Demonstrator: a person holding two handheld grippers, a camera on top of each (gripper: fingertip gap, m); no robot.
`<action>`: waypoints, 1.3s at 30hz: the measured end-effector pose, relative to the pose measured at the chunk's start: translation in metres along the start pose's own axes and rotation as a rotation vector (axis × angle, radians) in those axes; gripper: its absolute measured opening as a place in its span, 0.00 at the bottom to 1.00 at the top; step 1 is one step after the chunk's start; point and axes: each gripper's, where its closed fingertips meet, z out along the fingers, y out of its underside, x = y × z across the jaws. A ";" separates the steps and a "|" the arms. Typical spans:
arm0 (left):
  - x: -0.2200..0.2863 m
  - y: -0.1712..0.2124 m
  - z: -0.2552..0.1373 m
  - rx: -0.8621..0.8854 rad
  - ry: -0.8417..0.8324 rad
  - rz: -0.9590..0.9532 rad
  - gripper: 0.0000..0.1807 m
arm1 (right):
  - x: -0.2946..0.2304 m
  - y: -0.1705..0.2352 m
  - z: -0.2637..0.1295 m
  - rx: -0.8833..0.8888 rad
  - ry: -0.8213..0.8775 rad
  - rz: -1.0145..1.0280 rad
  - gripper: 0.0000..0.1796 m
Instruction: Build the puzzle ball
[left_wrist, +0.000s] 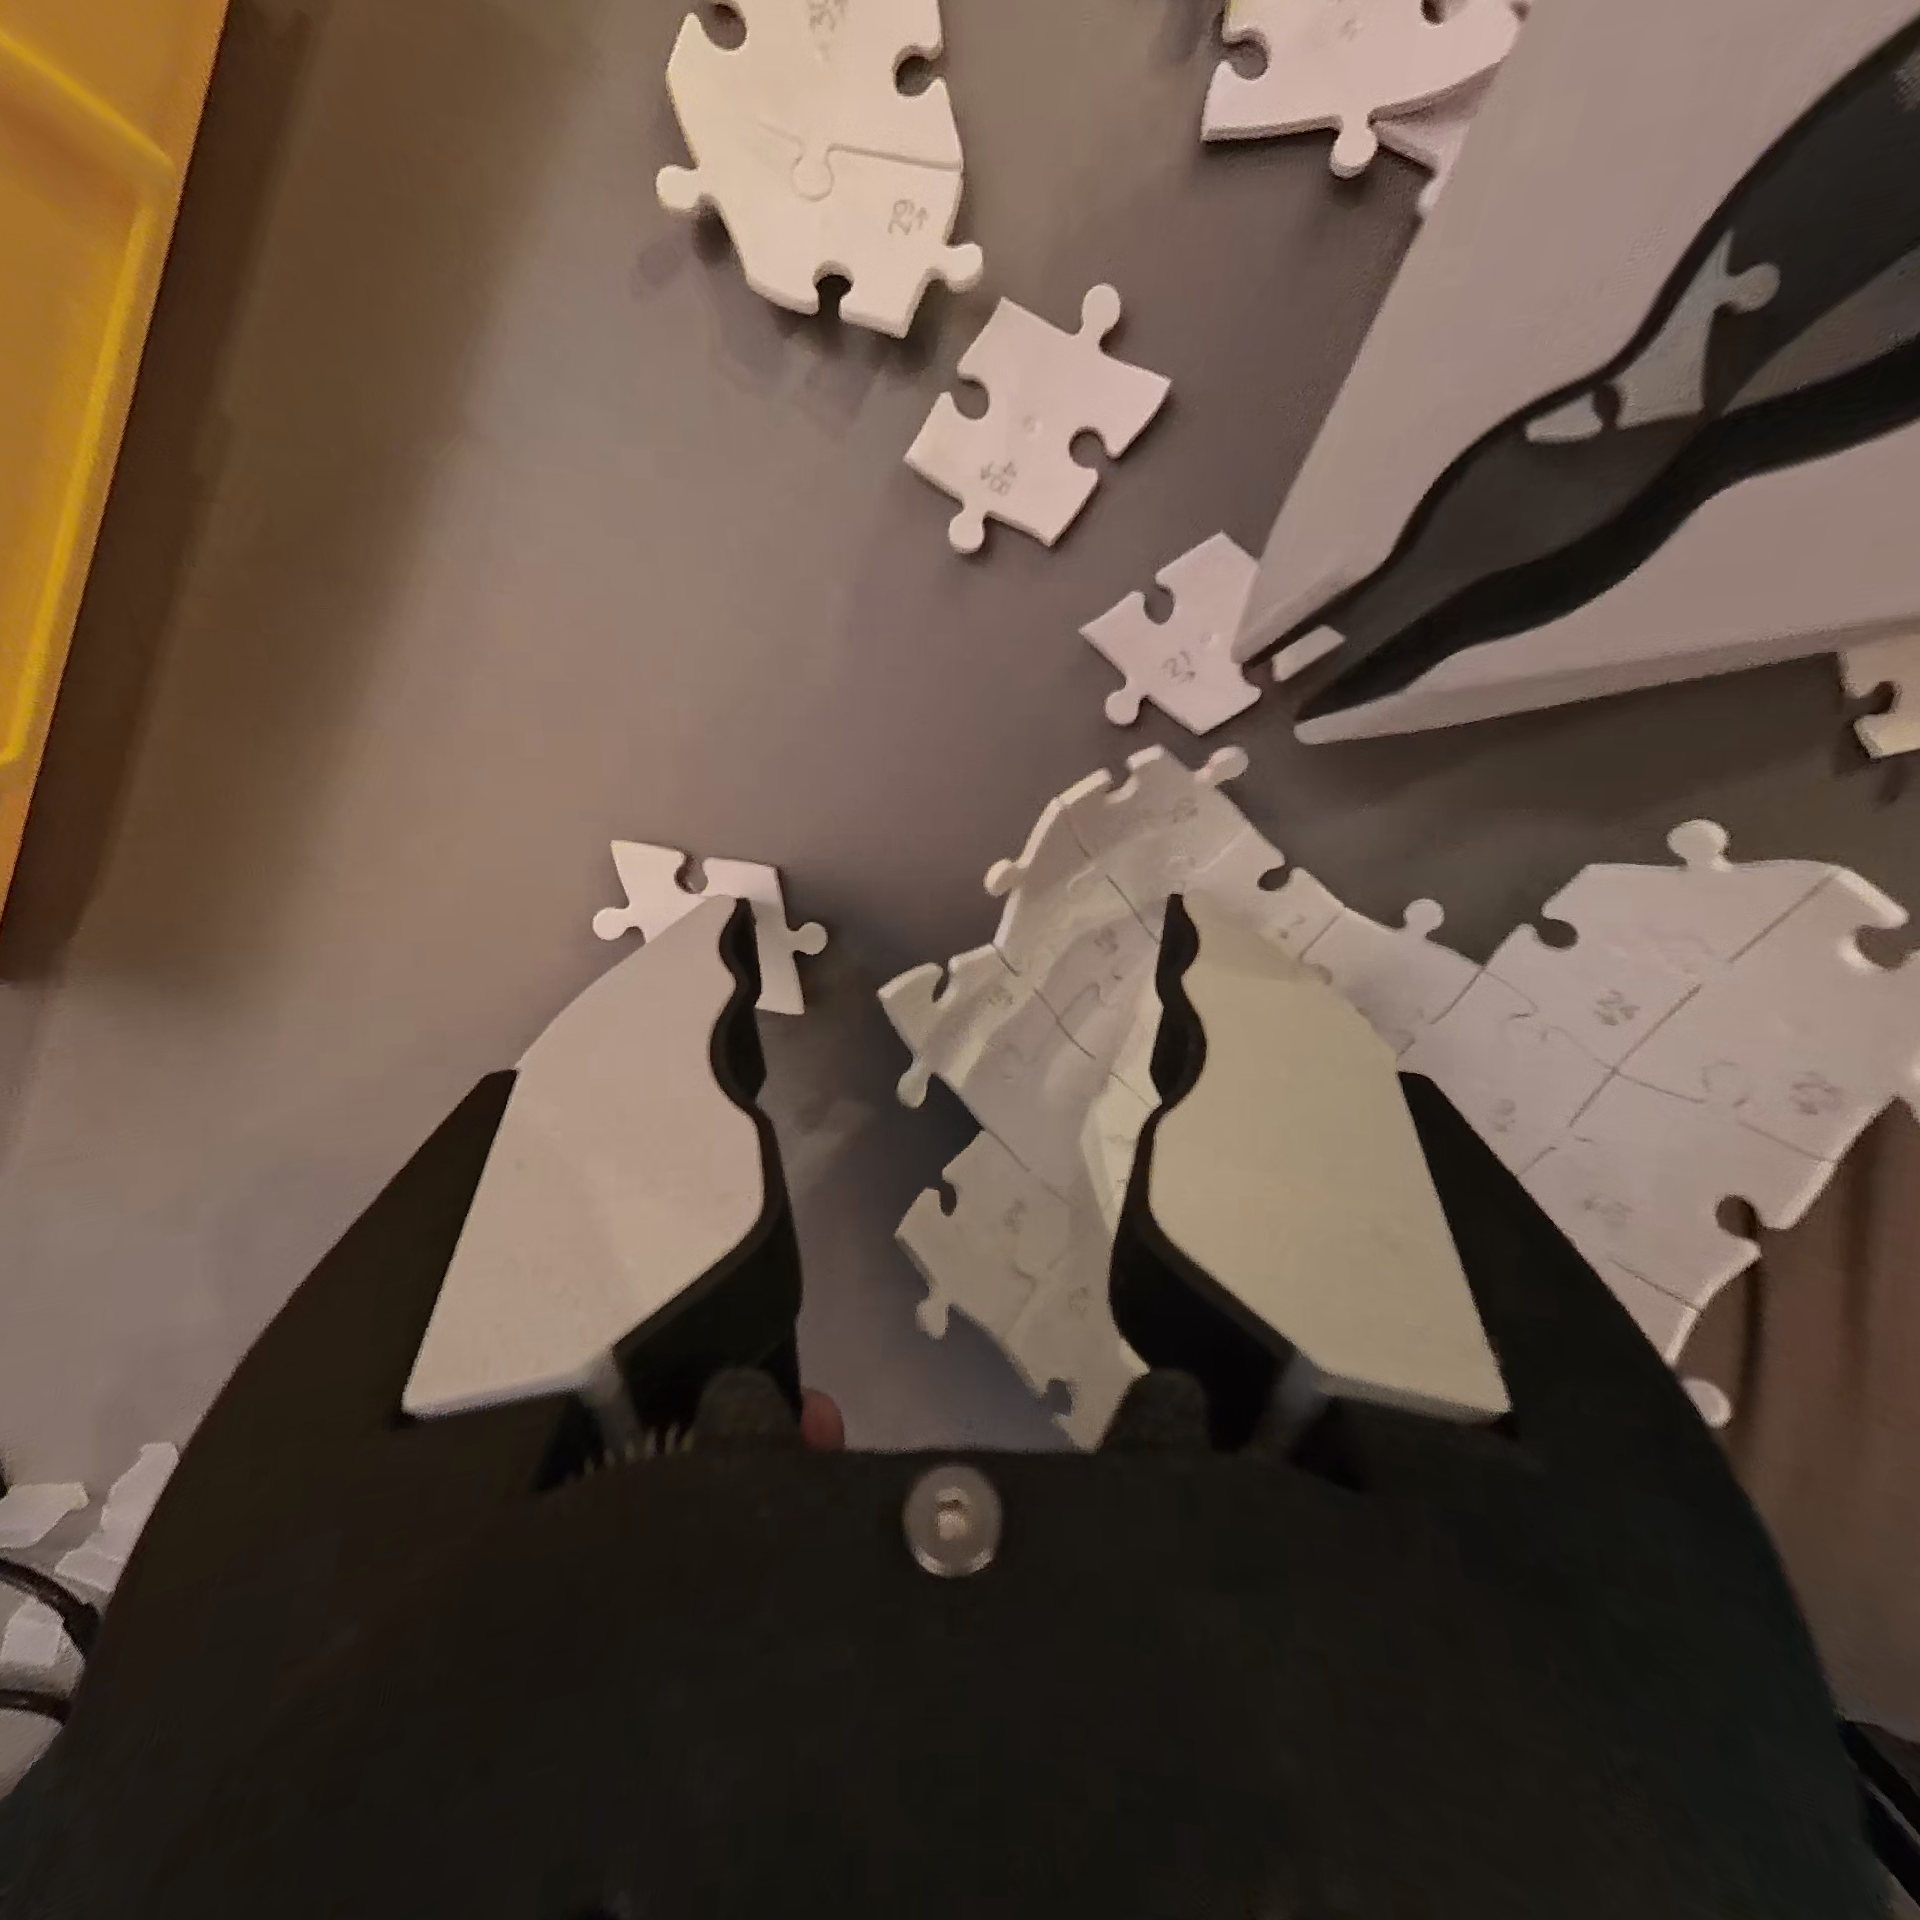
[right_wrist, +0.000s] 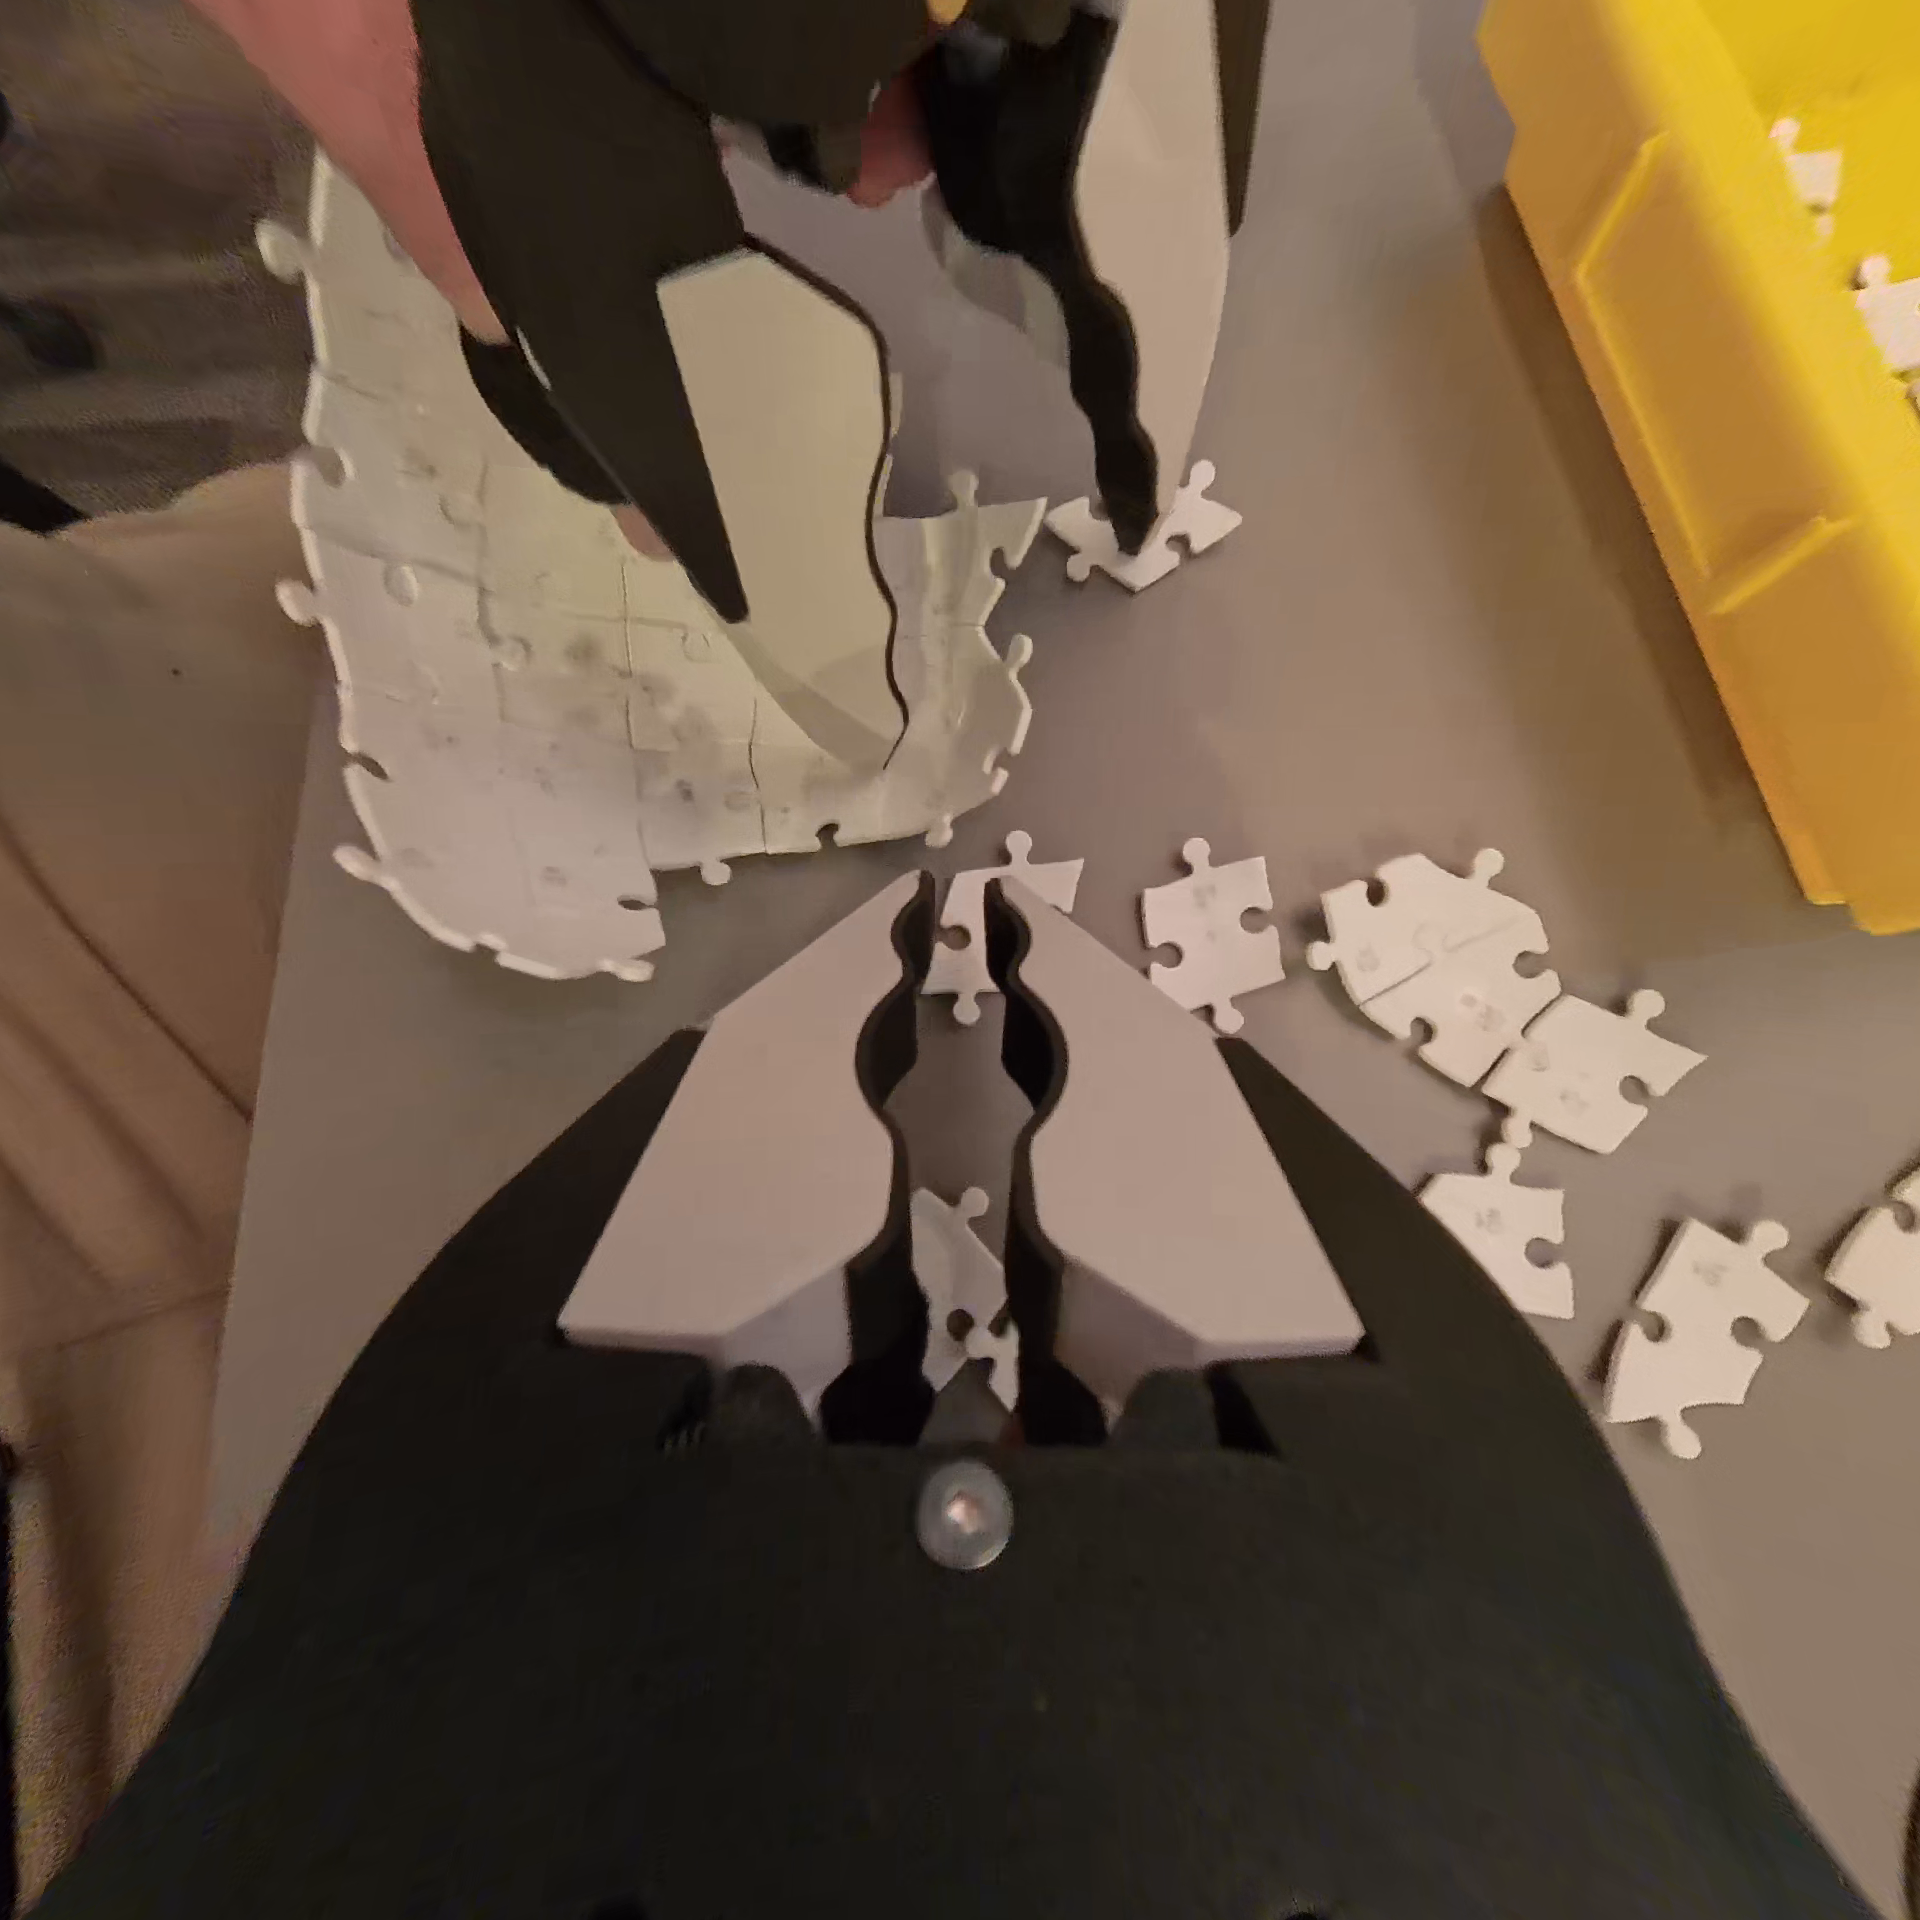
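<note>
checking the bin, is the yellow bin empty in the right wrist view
No, the yellow bin holds several white puzzle pieces along its right edge.

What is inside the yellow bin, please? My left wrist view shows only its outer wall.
Observer: The right wrist view shows loose white puzzle pieces lying inside the yellow bin.
Operator: Thank you. Is anything lying beneath the right tongs?
Observer: Yes. More loose pieces lie on the grey table under them, behind the tips and visible through the gap between the fingers.
</note>
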 end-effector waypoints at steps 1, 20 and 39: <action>0.000 0.000 0.000 -0.006 -0.001 -0.004 0.41 | 0.000 0.003 0.003 -0.023 0.006 -0.024 0.04; -0.009 -0.011 0.001 -0.012 -0.011 -0.022 0.47 | 0.000 0.010 0.011 -0.034 0.001 0.037 0.01; 0.000 0.009 0.001 -0.058 -0.062 -0.097 0.50 | 0.012 0.013 0.011 -0.045 0.045 0.006 0.00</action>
